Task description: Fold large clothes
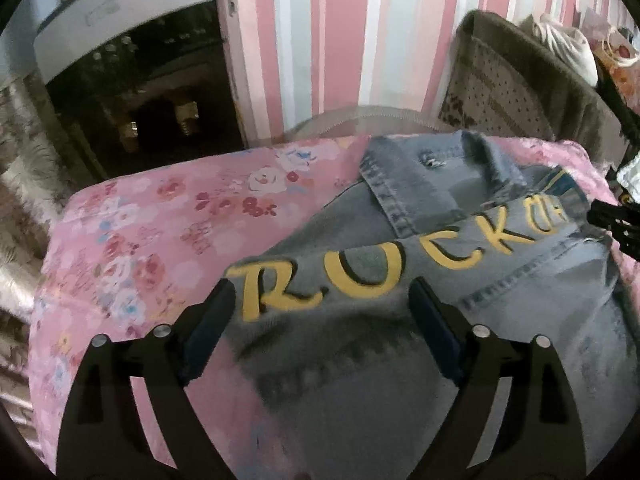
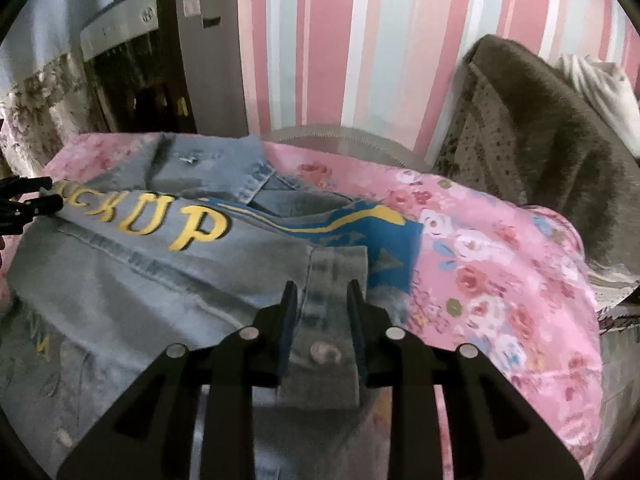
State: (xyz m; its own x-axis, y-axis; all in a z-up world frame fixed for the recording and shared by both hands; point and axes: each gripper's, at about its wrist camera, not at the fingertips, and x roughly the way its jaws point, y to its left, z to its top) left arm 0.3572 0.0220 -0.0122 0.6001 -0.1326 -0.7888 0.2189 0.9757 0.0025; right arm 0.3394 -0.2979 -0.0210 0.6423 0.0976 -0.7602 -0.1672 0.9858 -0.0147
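Note:
A light blue denim jacket (image 1: 460, 320) with yellow lettering lies spread on the pink floral bed cover (image 1: 140, 240). My left gripper (image 1: 322, 292) hovers open and wide just over the lettered panel, with nothing pinched between its pads. In the right wrist view the jacket (image 2: 140, 280) fills the left half, and a folded sleeve cuff (image 2: 340, 264) with a button lies on top of it. My right gripper (image 2: 322, 292) is open, its fingers to either side of that cuff and not squeezing it. Each gripper's black tip shows at the edge of the other's view.
A brown fuzzy blanket (image 2: 540, 140) is piled at the back right against the pink striped wall (image 2: 360, 40). A dark glass-fronted cabinet (image 1: 140, 100) stands beyond the bed's left end. Bare floral cover (image 2: 500, 260) lies to the right of the jacket.

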